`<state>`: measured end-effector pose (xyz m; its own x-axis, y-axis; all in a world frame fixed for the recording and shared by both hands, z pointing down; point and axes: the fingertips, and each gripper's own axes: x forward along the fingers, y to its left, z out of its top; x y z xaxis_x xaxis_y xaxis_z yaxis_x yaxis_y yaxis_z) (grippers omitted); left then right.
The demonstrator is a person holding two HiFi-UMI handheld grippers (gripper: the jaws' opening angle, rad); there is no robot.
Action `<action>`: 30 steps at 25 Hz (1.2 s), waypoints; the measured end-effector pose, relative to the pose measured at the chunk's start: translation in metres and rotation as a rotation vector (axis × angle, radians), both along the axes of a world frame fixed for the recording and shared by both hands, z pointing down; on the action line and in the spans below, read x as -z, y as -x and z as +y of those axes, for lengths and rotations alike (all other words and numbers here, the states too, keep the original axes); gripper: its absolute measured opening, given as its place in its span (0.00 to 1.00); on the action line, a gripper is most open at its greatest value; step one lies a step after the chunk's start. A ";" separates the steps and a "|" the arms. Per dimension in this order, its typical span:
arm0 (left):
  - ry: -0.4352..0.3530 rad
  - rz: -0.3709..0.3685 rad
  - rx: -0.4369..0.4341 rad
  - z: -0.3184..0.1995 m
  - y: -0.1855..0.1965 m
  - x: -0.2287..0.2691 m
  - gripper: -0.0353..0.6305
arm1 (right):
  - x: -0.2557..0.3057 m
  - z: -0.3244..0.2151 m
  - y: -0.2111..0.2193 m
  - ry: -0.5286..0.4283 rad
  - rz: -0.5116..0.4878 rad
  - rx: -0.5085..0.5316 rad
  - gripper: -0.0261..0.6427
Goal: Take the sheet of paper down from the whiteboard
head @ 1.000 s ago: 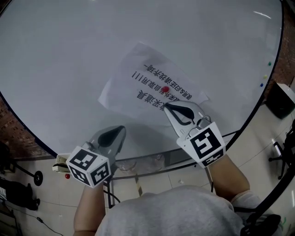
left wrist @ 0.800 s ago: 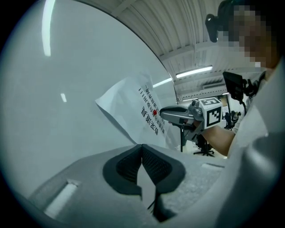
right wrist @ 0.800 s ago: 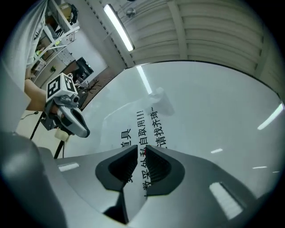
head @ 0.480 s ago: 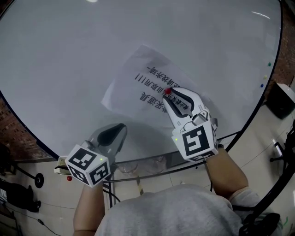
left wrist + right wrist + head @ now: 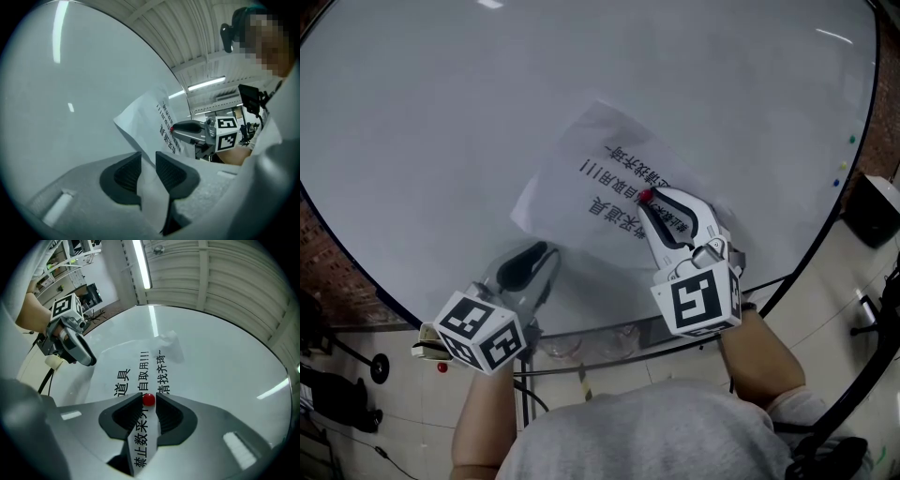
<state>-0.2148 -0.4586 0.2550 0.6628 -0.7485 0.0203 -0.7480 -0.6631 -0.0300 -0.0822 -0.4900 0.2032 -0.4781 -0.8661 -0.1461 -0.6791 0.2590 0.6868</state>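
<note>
Person: nearest the viewer, someone in a grey top (image 5: 647,431), with bare forearms stretched towards the board and a grey hand-held tool in each hand.
Left tongs (image 5: 148,157): aimed at the lower part of the board and standing a little apart. The loose lower corner of the sheet runs through the gap, and nothing shows them squeezing it.
Right tongs (image 5: 149,398): higher up and to the right. They have just been drawing inward and are now clamped on a small round red magnet (image 5: 645,196). A strip of the sheet lies in the gap too.
Sheet: a white rectangular sheet of paper (image 5: 581,178) printed with black characters, up on the board at a tilt. The magnet sits among its printed lines.
Whiteboard: a large glossy white whiteboard with a dark frame (image 5: 441,112), standing behind everything.
</note>
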 end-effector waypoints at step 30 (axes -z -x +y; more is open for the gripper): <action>-0.044 0.042 0.072 -0.001 0.021 0.008 0.05 | -0.009 0.003 -0.006 0.016 0.006 -0.020 0.16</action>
